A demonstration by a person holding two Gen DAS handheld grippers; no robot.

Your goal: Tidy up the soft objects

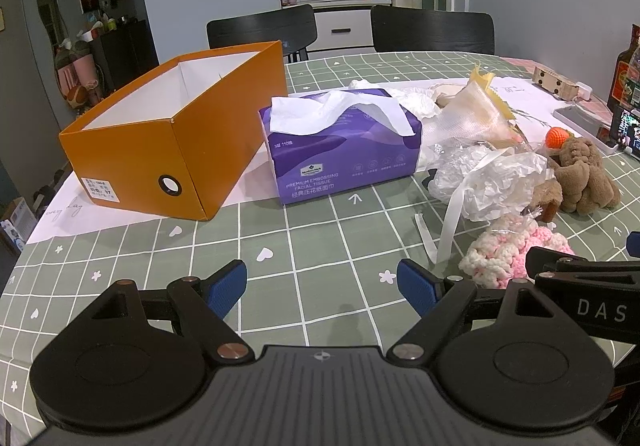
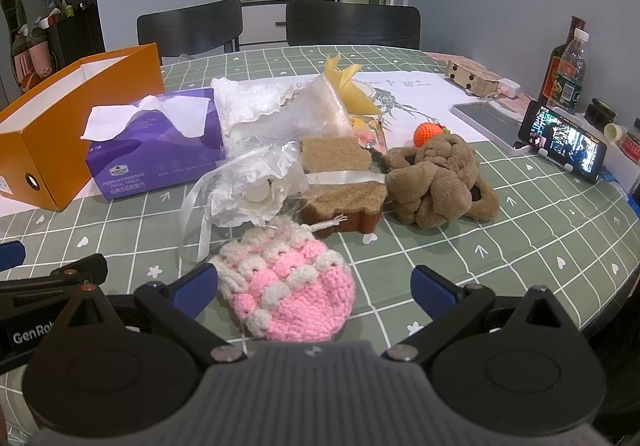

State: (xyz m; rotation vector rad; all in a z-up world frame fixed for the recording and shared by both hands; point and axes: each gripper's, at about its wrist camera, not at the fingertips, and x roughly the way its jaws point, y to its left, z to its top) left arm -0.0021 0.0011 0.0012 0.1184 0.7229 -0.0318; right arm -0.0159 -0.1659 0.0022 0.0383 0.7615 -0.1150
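Note:
An open orange box [image 1: 160,149] [image 2: 52,133] stands at the left with a purple tissue pack [image 1: 340,149] [image 2: 156,141] beside it. A pink and white crochet pouch [image 2: 288,286] [image 1: 516,254] lies between the open fingers of my right gripper [image 2: 316,290], not held. Beyond it sit a clear plastic bag [image 2: 248,181] [image 1: 488,181], a brown sponge [image 2: 340,181], a brown plush toy [image 2: 436,173] [image 1: 580,173] and an orange ball [image 2: 428,133] [image 1: 556,137]. My left gripper [image 1: 322,290] is open over bare tablecloth, in front of the tissue pack.
The table has a green checked cloth [image 1: 280,246]. At the right stand a phone on a stand [image 2: 564,141], bottles [image 2: 568,65] and a wooden block [image 2: 472,75]. Two black chairs [image 2: 352,23] are at the far side. The table edge curves close at the right.

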